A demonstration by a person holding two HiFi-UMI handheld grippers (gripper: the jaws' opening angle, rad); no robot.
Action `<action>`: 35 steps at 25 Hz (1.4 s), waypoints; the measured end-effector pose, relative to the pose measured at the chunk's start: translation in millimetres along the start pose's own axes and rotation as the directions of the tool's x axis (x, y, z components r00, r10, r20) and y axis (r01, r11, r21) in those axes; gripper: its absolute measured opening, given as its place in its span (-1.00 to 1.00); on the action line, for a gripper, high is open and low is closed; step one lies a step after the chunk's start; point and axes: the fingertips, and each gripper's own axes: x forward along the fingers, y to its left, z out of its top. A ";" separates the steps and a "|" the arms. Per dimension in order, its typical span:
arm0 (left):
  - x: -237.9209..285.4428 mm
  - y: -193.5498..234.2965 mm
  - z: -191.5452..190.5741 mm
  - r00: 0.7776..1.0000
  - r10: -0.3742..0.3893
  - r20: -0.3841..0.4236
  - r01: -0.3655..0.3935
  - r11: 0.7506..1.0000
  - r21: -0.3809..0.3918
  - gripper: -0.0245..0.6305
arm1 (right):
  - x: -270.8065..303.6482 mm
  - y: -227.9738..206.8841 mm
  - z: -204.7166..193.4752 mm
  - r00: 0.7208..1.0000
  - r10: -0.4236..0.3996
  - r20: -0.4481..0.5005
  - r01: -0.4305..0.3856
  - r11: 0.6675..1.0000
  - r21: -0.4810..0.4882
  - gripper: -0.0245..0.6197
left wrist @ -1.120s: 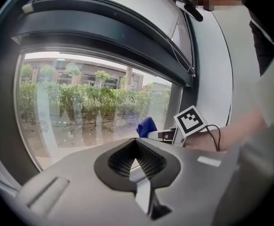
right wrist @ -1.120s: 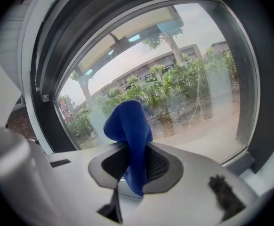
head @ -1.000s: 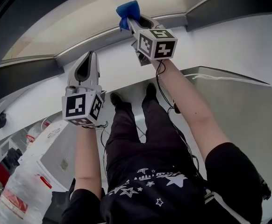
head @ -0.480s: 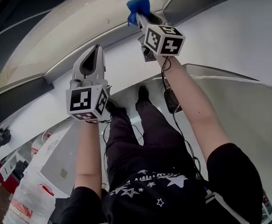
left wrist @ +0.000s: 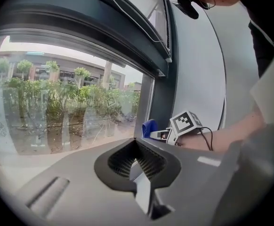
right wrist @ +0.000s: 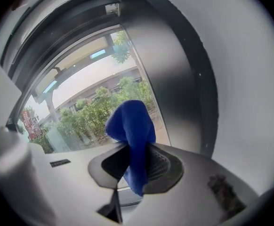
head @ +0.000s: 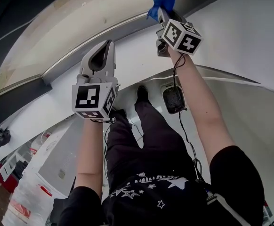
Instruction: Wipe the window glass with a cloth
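**A blue cloth (right wrist: 132,135) is held up at the window glass (left wrist: 71,112) in the right hand-held gripper (right wrist: 134,161).**

The right hand-held gripper's jaws are clamped on the blue cloth, with one fold bunched above the jaw tips and a tail hanging below them. The cloth is placed at the right edge of the window glass, just beside the dark upright frame (right wrist: 174,88); contact with the pane cannot be made out. The left hand-held gripper (left wrist: 136,147) is raised to the left of the cloth and pointed at the lower part of the glass. Its jaws are pressed together and nothing is held between them. Trees (left wrist: 57,98) and a building are seen through the glass. Below the glass, dark trousers (head: 146,135) and a black shoe (head: 141,93) are seen in the head view.
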 end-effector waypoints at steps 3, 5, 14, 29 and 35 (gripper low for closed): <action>-10.9 7.4 -5.3 1.000 0.013 -0.001 -0.013 1.000 -0.011 -0.90 | -1.1 2.7 -2.7 1.000 -0.011 -0.003 0.011 1.000 0.009 -0.70; -19.0 16.2 -11.3 1.000 0.031 -0.004 -0.031 0.999 -0.027 -0.90 | -1.3 8.9 -8.6 1.000 -0.013 -0.015 0.013 1.000 0.008 -0.70; -110.1 95.5 -43.8 0.979 0.204 0.006 -0.203 0.975 -0.085 -0.90 | 7.0 141.1 -83.0 0.974 0.171 -0.148 -0.182 0.981 -0.064 -0.70; -304.8 252.7 -142.5 0.875 0.482 -0.049 -0.478 0.844 -0.244 -0.90 | 20.4 445.4 -249.9 0.790 0.450 -0.418 -0.573 0.783 -0.241 -0.70; -353.0 311.1 -172.6 0.828 0.557 -0.064 -0.548 0.781 -0.300 -0.90 | 31.2 541.0 -307.2 0.724 0.494 -0.481 -0.666 0.684 -0.299 -0.70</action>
